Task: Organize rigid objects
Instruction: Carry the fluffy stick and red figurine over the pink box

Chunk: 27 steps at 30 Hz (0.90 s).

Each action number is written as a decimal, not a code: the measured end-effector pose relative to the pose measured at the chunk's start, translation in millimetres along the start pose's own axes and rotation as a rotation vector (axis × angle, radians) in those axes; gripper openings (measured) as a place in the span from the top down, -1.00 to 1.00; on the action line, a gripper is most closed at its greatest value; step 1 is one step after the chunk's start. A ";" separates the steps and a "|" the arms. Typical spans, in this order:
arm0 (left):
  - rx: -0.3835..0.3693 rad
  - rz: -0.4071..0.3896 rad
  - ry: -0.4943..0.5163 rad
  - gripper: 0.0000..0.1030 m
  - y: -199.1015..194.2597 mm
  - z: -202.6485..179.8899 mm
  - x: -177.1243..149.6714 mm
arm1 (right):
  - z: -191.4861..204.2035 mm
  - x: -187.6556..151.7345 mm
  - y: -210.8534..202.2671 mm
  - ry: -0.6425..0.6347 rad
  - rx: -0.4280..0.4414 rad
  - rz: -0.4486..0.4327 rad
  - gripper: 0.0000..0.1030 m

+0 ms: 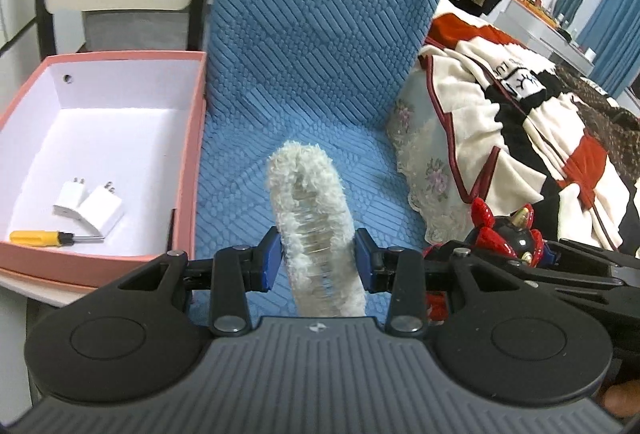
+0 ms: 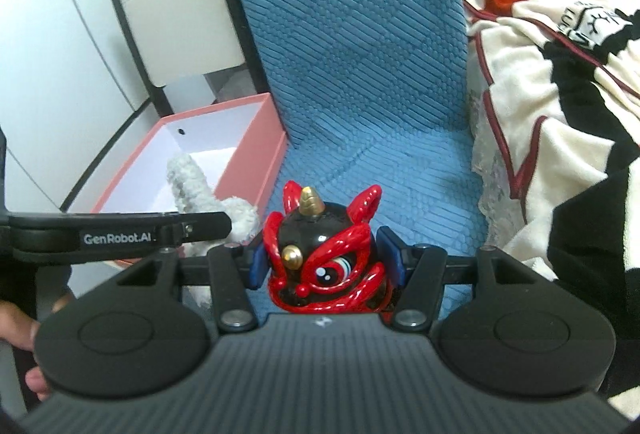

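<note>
The fluffy white hair clip [image 1: 308, 218] sits clamped between the blue pads of the left claw [image 1: 316, 254], lifted above the blue quilted seat cover [image 1: 320, 74], its free end pointing away from the camera. To the right of the clip, the right claw [image 2: 326, 258] grips a glossy red and black lion-head figurine [image 2: 324, 262] by its sides, also raised over the blue cover. Left of the clip stands an open pink box [image 1: 196, 138] with a white inside, touching the cover's edge. In the box lie two white plug adapters [image 1: 90, 208] side by side and a yellow-handled screwdriver [image 1: 44, 237] just in front of them. Right of the clip a cream, red and black blanket [image 1: 520, 114] is heaped.
</note>
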State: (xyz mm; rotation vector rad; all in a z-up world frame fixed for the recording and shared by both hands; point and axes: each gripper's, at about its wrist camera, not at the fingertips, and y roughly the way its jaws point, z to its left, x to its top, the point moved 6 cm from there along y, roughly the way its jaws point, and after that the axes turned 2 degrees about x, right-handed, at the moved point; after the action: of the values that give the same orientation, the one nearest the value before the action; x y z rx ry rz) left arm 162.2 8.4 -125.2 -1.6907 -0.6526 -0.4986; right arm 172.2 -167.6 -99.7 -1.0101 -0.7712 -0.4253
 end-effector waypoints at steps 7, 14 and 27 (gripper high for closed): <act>0.046 -0.035 -0.040 0.15 -31.4 30.0 -3.9 | 39.0 4.1 0.9 -0.065 0.074 0.001 -0.14; 0.115 -0.075 -0.108 0.15 -68.1 82.1 -6.9 | 92.0 7.7 13.8 -0.128 0.175 0.023 -0.13; 0.190 -0.085 -0.212 0.14 -83.4 194.6 6.7 | 172.9 28.4 71.9 -0.179 0.263 0.090 -0.13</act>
State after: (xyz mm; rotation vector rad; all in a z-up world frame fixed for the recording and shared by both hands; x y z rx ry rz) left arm 108.4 211.9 -100.8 -1.5521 -0.9006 -0.3074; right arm 172.4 19.2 -68.3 -0.8384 -0.9130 -0.1510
